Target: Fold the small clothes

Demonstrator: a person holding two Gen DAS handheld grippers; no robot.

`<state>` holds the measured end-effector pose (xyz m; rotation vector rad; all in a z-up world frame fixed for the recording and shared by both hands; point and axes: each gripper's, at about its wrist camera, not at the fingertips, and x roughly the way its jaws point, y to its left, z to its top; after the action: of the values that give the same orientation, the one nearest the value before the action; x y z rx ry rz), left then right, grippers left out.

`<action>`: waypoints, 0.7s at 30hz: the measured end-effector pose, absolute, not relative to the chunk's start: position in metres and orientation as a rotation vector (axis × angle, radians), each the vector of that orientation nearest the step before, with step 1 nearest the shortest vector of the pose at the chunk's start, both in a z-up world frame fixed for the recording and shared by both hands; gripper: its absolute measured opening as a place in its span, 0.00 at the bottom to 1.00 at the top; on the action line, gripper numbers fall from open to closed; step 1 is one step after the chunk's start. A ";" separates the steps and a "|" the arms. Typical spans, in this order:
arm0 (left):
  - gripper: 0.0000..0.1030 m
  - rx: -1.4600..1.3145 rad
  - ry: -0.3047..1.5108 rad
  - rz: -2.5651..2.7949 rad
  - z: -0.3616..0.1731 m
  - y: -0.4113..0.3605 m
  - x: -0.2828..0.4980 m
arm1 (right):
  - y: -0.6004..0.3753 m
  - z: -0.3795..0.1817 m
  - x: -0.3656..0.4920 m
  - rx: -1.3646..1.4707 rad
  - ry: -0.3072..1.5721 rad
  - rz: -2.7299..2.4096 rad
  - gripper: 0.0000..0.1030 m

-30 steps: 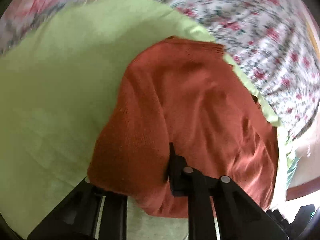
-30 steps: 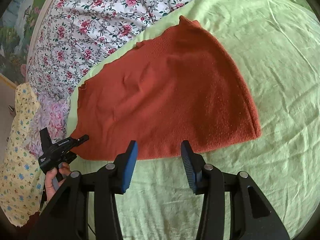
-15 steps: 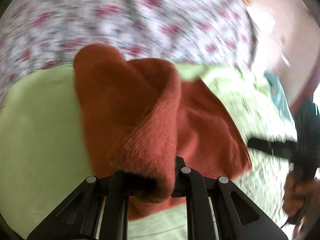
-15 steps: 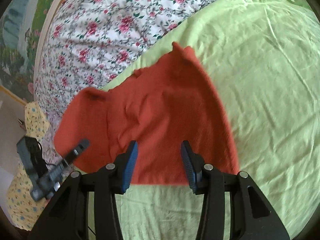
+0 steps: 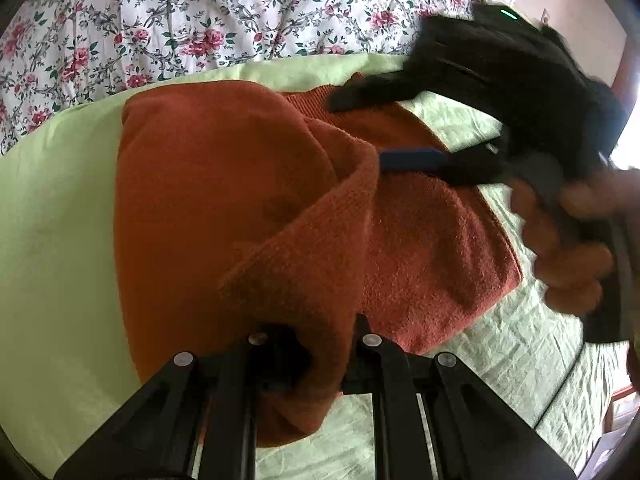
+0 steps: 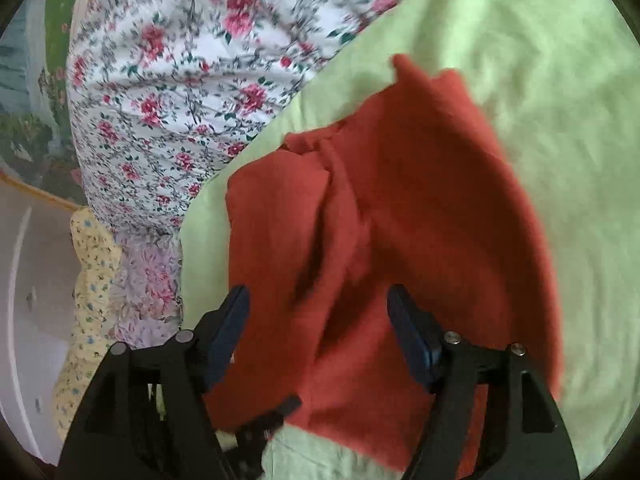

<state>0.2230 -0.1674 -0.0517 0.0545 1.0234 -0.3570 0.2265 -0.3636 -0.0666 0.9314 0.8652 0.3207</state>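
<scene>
A rust-red knitted garment (image 5: 208,200) lies on a light green sheet (image 5: 52,184). My left gripper (image 5: 316,344) is shut on the garment's edge and holds that flap lifted and folded over the flat part. In the right wrist view the garment (image 6: 420,232) lies doubled over, and my right gripper (image 6: 320,316) is open just above it, holding nothing. The right gripper also shows in the left wrist view (image 5: 404,128), with its blue pad (image 5: 412,159) over the flat part. The left gripper's tip (image 6: 276,416) shows low in the right wrist view.
A floral bedspread (image 5: 192,20) lies beyond the green sheet and shows in the right wrist view (image 6: 168,92). A yellow patterned cloth (image 6: 88,300) hangs at the bed's left edge. The person's hand (image 5: 568,240) holds the right gripper.
My left gripper has lifted the garment's edge and carried it across, folding the garment over itself. My right gripper, still open, has moved in over the garment.
</scene>
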 end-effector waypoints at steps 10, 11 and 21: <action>0.12 0.048 1.018 -0.356 -0.043 -0.171 0.222 | -0.316 -0.065 0.289 0.712 1.023 0.362 0.12; 0.12 0.039 1.009 -0.365 -0.038 -0.172 0.221 | -0.316 -0.060 0.286 0.697 1.013 0.357 0.11; 0.13 0.005 1.005 -0.536 -0.032 -0.233 0.238 | -0.387 -0.021 0.237 0.620 0.883 0.265 0.10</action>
<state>0.2378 -0.2327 -0.0325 0.0051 1.0052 -0.5361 0.2370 -0.3872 -0.0209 0.6198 0.8831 0.2651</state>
